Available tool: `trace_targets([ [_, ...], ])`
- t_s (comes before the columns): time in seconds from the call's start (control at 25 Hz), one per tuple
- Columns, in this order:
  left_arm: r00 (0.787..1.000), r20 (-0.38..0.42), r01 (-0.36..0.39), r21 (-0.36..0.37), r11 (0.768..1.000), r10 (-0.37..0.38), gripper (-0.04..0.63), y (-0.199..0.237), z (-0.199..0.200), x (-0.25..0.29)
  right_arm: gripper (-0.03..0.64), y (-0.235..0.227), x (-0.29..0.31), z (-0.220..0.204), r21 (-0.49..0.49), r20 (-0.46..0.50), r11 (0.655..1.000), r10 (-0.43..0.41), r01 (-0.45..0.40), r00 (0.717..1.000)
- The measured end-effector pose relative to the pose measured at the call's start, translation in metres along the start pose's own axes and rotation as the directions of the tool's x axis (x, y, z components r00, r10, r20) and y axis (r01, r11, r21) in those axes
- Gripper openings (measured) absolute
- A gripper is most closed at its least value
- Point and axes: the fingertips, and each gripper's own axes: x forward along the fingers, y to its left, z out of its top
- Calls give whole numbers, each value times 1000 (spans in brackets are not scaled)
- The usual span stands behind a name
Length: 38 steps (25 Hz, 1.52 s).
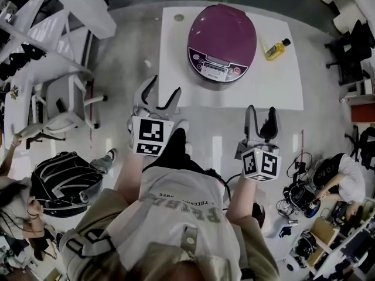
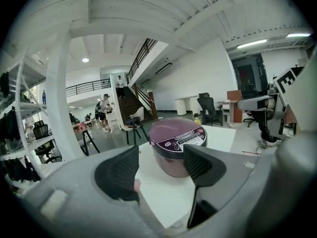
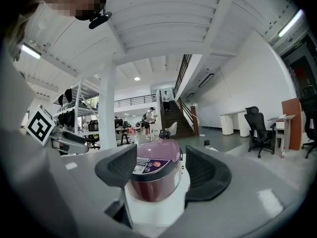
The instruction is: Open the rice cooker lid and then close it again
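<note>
1. My left claw (image 1: 166,85) stands with its jaws apart and nothing clamped between them. It hangs by the near left corner of the white table (image 1: 281,81).
2. My right claw (image 1: 261,112) is likewise spread and empty, and it hovers just short of the table's near edge.
3. The purple rice cooker (image 1: 221,43) sits on the table towards its far side, with its lid down and its button panel facing me.
4. Through each claw's gap I see the cooker ahead, and neither claw touches it.
5. A small yellow bottle (image 1: 276,49) lies on the table to the cooker's right, apart from it.
</note>
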Motion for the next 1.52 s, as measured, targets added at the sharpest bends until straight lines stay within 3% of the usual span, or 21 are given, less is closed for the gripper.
trace_targets([
  [0.28, 996, -35, 85, 43, 995, -83, 307, -1, -4, 42, 287, -2, 29, -10, -22, -53, 999, 31, -32, 998],
  [0.48, 984, -75, 167, 110, 980, -159, 341, -5, -7, 73, 295, -2, 56, -15, -46, -93, 996, 78, -83, 993],
  [0.64, 971, -96, 235, 175, 956, -221, 359, -7, -2, 94, 302, 9, 81, -16, -84, -137, 983, 150, -162, 979],
  [0.76, 952, -129, 303, 239, 923, -279, 379, -12, 0, 107, 308, 21, 100, -19, -126, -193, 963, 213, -239, 958],
  [0.96, 914, -189, 404, 351, 845, -358, 383, -24, -3, 126, 318, 44, 126, -31, -189, -302, 909, 305, -371, 903],
  [1.12, 876, -233, 483, 423, 767, -423, 394, -37, -3, 136, 325, 60, 140, -41, -221, -383, 860, 356, -459, 852],
  [1.52, 773, -363, 621, 601, 503, -520, 402, -77, -15, 146, 354, 99, 148, -75, -258, -607, 684, 434, -682, 666],
])
